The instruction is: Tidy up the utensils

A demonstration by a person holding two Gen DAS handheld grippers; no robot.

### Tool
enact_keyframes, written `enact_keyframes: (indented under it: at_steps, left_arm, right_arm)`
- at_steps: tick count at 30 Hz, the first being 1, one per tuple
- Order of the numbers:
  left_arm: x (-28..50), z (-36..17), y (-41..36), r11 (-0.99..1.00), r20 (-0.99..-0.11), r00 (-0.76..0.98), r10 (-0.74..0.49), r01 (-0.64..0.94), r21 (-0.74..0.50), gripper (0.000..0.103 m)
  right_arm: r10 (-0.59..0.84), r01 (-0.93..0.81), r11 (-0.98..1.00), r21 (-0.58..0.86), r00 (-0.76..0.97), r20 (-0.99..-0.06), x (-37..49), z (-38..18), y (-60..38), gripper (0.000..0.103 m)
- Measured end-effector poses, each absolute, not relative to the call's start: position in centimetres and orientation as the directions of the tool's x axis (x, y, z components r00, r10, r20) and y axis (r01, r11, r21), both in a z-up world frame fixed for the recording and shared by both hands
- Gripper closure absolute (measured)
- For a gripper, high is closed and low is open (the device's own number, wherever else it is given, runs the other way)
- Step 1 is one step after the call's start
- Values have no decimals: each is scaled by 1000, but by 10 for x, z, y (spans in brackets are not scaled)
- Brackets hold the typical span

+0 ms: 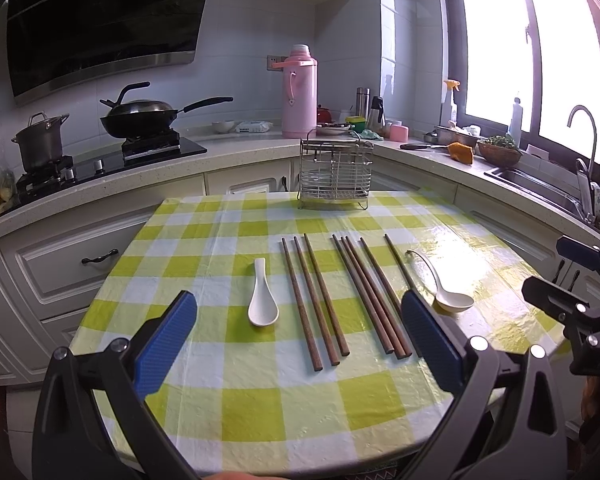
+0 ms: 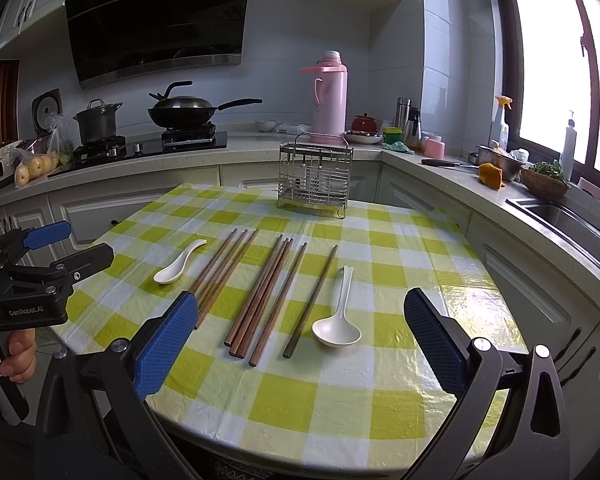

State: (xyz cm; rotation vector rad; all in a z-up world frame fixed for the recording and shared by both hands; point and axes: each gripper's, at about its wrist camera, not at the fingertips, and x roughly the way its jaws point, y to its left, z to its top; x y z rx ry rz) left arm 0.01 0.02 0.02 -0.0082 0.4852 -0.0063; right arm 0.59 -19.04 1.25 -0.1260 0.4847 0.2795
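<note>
- Left gripper [image 1: 298, 336] and right gripper [image 2: 300, 336] both gape wide, holding nothing.
- Wooden chopsticks [image 2: 260, 292] lie between two white spoons [image 2: 337, 326].
- Wire utensil rack [image 2: 315, 176] stands at twelve o'clock.

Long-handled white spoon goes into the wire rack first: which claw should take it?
Right, probably. The long-handled spoon lies between the open fingers of the right claw. The left claw, also open, faces the chopsticks instead, with that spoon beyond its right finger. The rack stands behind both.
</note>
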Motion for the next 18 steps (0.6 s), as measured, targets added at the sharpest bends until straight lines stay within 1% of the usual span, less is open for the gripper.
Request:
enact_keyframes:
  at_steps: [18]
  left_arm:
    - [-7,2,-7,999,-466,885,-23,32,12,4]
  right_arm:
    - [230,-285,957,-47,850,-473,5,18,-195,7]
